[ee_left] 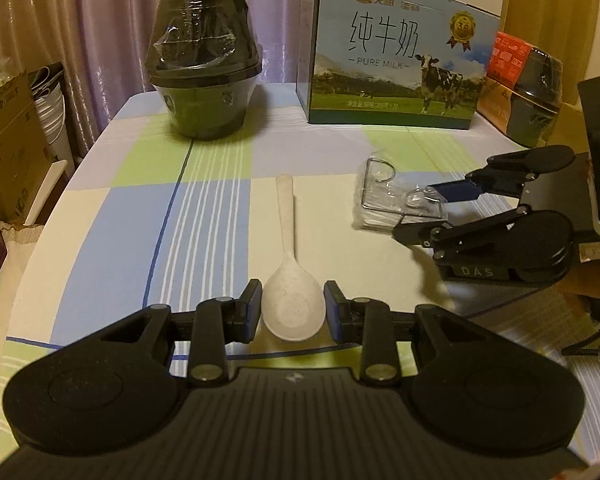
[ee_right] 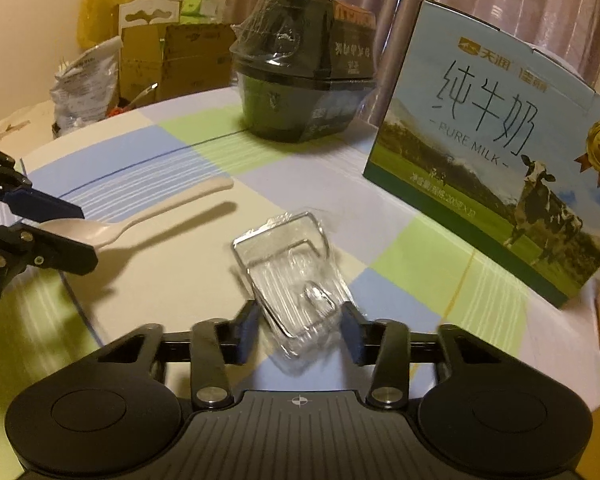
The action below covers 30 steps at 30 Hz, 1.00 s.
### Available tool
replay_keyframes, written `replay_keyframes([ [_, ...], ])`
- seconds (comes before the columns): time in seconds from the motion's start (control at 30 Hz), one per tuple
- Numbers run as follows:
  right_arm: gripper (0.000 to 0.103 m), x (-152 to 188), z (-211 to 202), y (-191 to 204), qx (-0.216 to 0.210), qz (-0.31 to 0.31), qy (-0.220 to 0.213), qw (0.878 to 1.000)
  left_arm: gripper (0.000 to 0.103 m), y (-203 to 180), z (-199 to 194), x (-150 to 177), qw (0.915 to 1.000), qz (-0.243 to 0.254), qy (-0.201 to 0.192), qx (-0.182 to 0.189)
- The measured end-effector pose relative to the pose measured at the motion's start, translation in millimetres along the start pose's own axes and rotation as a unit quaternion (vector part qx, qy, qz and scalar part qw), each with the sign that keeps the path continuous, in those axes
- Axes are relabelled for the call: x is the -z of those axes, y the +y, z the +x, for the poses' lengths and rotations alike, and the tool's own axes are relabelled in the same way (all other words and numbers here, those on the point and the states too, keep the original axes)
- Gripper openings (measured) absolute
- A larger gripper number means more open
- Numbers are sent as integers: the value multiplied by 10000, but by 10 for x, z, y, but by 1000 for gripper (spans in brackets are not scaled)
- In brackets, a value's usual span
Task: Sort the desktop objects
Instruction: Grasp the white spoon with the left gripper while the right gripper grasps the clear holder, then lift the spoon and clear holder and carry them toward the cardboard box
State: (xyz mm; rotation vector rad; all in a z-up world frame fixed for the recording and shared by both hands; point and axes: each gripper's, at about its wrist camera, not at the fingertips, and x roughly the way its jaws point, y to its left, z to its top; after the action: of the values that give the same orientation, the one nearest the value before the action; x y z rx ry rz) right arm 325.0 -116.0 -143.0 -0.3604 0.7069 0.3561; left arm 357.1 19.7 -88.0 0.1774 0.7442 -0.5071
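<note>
Spoon (ee_left: pixel 293 280) in pale plastic sits at the lower middle of the left wrist view, its bowl pinched between the pads of the left gripper (ee_left: pixel 293 308), its handle pointing up the frame over the checked tablecloth (ee_left: pixel 204 216). In the right wrist view the same spoon appears at the left edge, its shadow lying apart from it on the cloth, so it seems lifted clear.

Right gripper (ee_right: pixel 300 330) reaches around a clear plastic packet (ee_right: pixel 296 280) with a bent wire hook inside, at the lower middle of its own view. Its pads stand at the packet's two sides; the picture is blurred there, so whether they press on it I cannot tell.

Upper left of the left view holds a black wrapped bowl (ee_left: pixel 204 68); upper right holds a milk carton (ee_left: pixel 396 52), with a second wrapped bowl (ee_left: pixel 536 92) at the right edge.
</note>
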Motion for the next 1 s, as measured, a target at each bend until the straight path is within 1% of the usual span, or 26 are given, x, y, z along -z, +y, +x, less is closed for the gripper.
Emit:
replay_keyframes([
  [0.17,32,96,-255,112,59,429,251,9987,28,-86,-30,52,9999,83,65,96],
  [0.23,32,191,-433,181,94,673,372,9970,28,-142,-69,94,9997,134,121,167],
  [0.3,32,306,-630,237,215,980,486,9938,28,-219,-143,155,9993,217,175,231],
  [0.43,32,646,-1128,362,474,1786,763,9798,28,-435,-330,300,9978,416,314,407],
  [0.57,32,941,-1611,567,640,2163,865,9704,28,-729,-605,496,9950,650,372,667],
  [0.67,33,1116,-1934,673,663,2505,827,9623,28,-916,-829,668,9937,655,413,806],
  [0.7,33,1161,-2026,725,635,2511,790,9626,28,-966,-898,728,9935,653,425,826],
  [0.77,40,1250,-2174,831,547,2330,712,9683,28,-1066,-1002,853,9928,640,480,890],
  [0.8,41,1291,-2235,877,520,2192,676,9719,28,-1121,-1047,926,9925,621,512,924],
  [0.83,44,1340,-2291,929,526,2068,626,9750,28,-1158,-1079,982,9921,616,543,946],
  [0.87,51,1368,-2331,949,539,1946,565,9778,28,-1194,-1098,1029,9918,616,585,956],
  [0.93,58,1405,-2415,986,549,1699,373,9832,28,-1247,-1125,1105,9915,599,635,966],
  [0.97,62,1408,-2441,997,533,1597,272,9853,28,-1268,-1140,1133,9916,599,637,953],
  [1.0,63,1405,-2454,1011,480,1448,182,9881,28,-1283,-1150,1159,9920,604,623,920],
])
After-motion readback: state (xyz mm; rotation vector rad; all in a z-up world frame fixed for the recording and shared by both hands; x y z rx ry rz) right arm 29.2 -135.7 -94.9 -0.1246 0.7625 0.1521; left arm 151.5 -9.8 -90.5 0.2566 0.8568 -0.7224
